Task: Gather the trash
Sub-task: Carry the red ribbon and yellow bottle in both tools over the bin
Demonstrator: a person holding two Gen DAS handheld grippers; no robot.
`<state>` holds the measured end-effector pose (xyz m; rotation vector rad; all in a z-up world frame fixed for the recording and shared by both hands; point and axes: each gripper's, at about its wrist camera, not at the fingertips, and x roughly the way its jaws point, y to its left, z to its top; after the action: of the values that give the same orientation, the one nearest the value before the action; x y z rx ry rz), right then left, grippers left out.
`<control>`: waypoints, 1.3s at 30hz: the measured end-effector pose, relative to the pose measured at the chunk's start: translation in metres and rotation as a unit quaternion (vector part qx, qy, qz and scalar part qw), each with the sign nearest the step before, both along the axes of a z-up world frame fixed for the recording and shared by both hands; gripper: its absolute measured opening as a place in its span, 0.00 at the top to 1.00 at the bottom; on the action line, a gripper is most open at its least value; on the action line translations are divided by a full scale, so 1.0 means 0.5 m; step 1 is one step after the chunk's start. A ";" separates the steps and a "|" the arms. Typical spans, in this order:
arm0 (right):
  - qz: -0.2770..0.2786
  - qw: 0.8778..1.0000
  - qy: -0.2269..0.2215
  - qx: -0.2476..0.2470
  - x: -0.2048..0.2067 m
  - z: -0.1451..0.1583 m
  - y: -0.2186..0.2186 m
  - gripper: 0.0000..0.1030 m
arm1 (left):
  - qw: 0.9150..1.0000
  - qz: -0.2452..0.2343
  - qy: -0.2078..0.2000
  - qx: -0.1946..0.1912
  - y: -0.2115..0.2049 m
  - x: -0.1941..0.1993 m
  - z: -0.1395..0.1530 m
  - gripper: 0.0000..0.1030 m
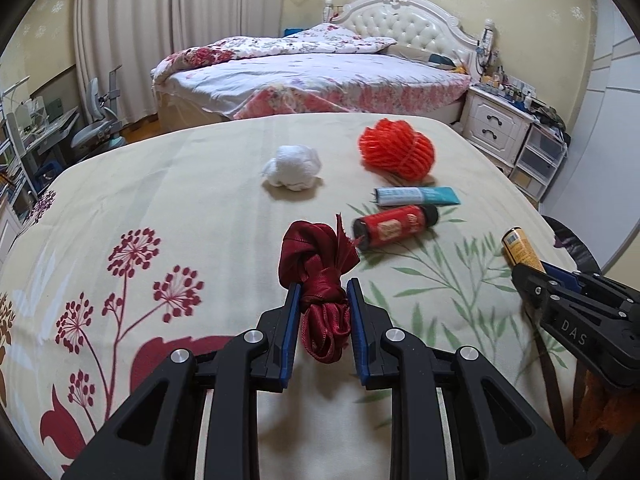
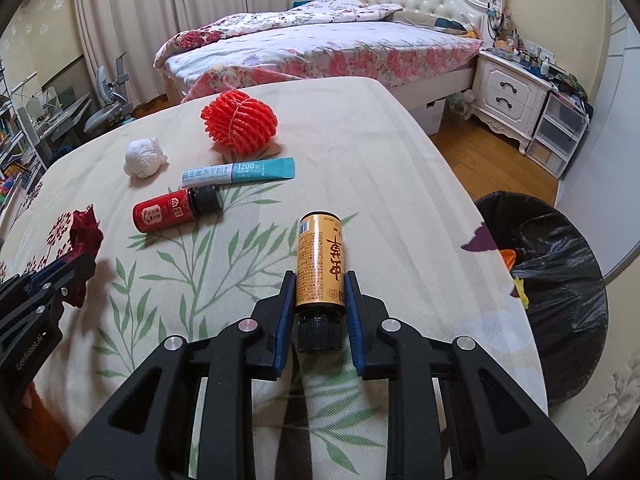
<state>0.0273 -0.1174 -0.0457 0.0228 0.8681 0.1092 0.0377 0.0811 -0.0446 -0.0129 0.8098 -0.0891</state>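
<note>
My left gripper [image 1: 323, 294] is shut on a knotted dark red ribbon [image 1: 320, 268] above the flowered tablecloth [image 1: 160, 200]. My right gripper [image 2: 319, 284] is shut on a yellow bottle [image 2: 320, 260] with a black cap, held over the cloth; the bottle also shows in the left wrist view [image 1: 520, 249]. On the cloth lie a red bottle [image 2: 168, 210], a white-and-teal sachet [image 2: 238, 171], a white paper wad [image 2: 144, 157] and an orange-red foam net [image 2: 239, 122]. A bin lined with a black bag [image 2: 560, 280] stands right of the table.
A bed [image 2: 320, 48] with flowered bedding stands behind the table. A white nightstand [image 2: 508, 96] and plastic drawers [image 2: 560, 136] are at the right. A grey chair [image 2: 108, 108] and desk [image 2: 60, 112] are at the left. Wooden floor [image 2: 472, 152] lies between table and nightstand.
</note>
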 end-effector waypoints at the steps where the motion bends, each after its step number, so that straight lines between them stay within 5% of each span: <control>1: -0.001 1.000 -0.001 0.000 -0.004 0.001 -0.004 0.77 | 1.000 -0.004 0.000 0.001 -0.009 -0.003 0.001 0.76; 20: -0.078 0.996 -0.051 -0.005 -0.065 0.045 -0.156 0.77 | 0.996 -0.087 -0.024 -0.001 -0.182 -0.022 0.026 0.76; 39: -0.204 0.976 -0.075 -0.034 -0.056 0.047 -0.349 0.77 | 0.981 -0.187 -0.050 0.004 -0.412 0.033 0.043 0.76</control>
<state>-0.0005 -0.2920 -0.0222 0.1269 0.7000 -0.3001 0.0541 -0.1250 -0.0232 0.1508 0.7033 -0.4394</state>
